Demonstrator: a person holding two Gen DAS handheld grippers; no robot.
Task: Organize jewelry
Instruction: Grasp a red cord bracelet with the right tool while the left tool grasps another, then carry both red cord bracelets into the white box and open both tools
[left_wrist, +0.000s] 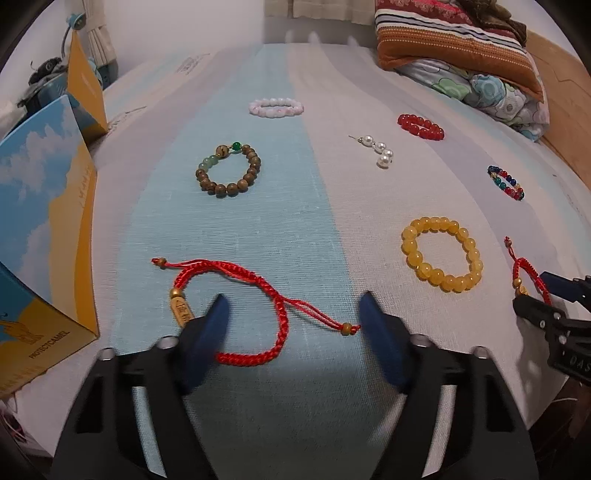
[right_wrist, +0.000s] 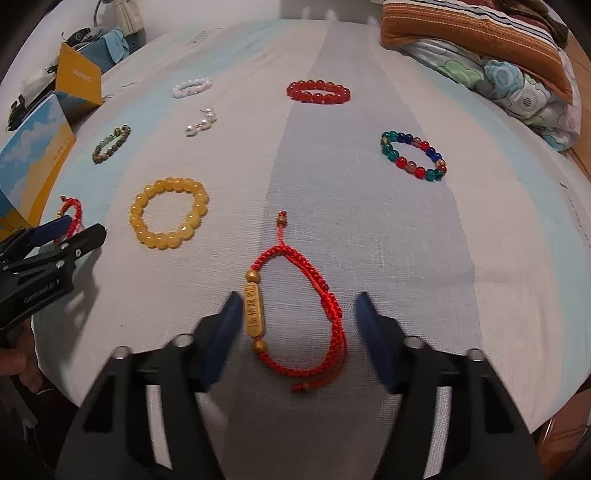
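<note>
Eight pieces of jewelry lie spread on a striped bed sheet (left_wrist: 314, 206) in pale blue, white and grey bands.

The left gripper (left_wrist: 293, 314) hangs low over a red braided cord bracelet (left_wrist: 255, 295) with a gold tube charm. Its blue fingers (left_wrist: 218, 321) stand partly apart, straddling the loop: the left finger sits inside the cord loop beside the charm, the right finger just past the wooden end bead. No pad visibly presses on the cord.

The right gripper (right_wrist: 295, 314) hangs over a second red cord bracelet (right_wrist: 299, 321), whose engraved gold charm lies just beside the left finger. Its jaws are likewise half spread, with the loop between them and neither pad pressing on it.

Farther up the sheet lie a yellow bead bracelet (left_wrist: 441, 254), a brown wooden bead bracelet (left_wrist: 229, 170) with green beads, a pink-white bead bracelet (left_wrist: 276, 107), a pearl earring pair (left_wrist: 380, 151), a red bead bracelet (right_wrist: 318, 92) and a multicolour glass bead bracelet (right_wrist: 413, 155), all well apart from one another.

A blue-and-yellow cardboard box (left_wrist: 48, 221) stands at the sheet's left edge, and folded striped and floral bedding (left_wrist: 461, 48) is piled at the far right.
</note>
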